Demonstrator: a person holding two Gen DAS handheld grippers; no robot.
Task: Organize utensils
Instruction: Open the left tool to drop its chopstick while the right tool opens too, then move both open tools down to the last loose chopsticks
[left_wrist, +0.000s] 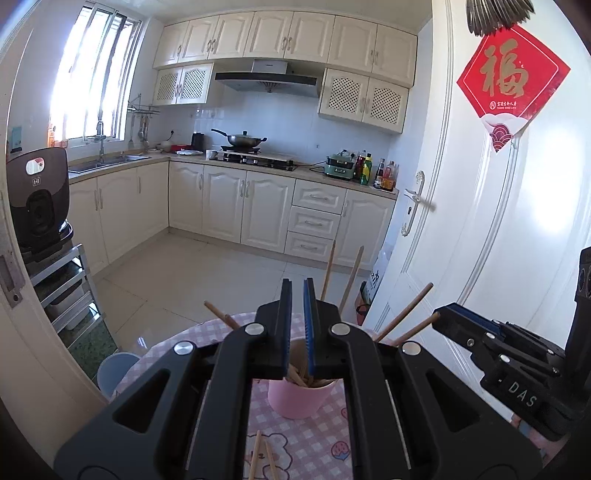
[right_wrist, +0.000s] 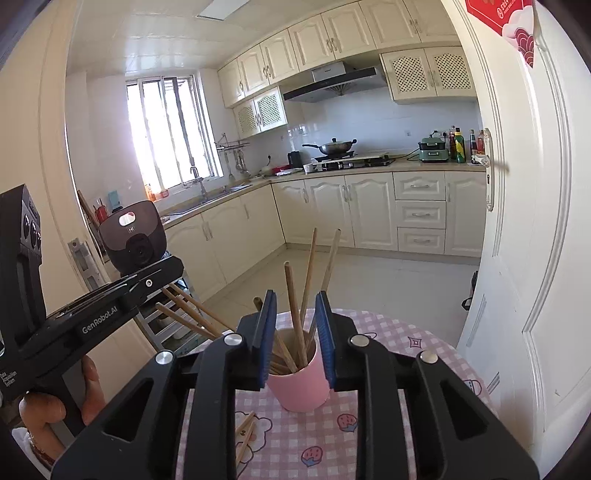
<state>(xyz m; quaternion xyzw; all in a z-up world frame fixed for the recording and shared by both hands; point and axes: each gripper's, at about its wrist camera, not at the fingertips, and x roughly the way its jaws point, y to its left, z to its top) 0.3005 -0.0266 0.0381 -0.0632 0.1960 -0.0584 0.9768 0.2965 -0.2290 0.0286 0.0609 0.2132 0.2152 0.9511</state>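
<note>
Two loose wooden chopsticks (right_wrist: 246, 435) lie on the pink checked tablecloth (right_wrist: 399, 343), in front of one pink cup (right_wrist: 299, 387). At least seven more chopsticks (right_wrist: 295, 314) stand fanned out in the cup. Right gripper (right_wrist: 295, 339) sits with its blue pads slightly parted, nothing pressed between them, framing the cup. Left gripper (left_wrist: 297, 328) is closed with nothing held, hovering above the cup's rim.
</note>
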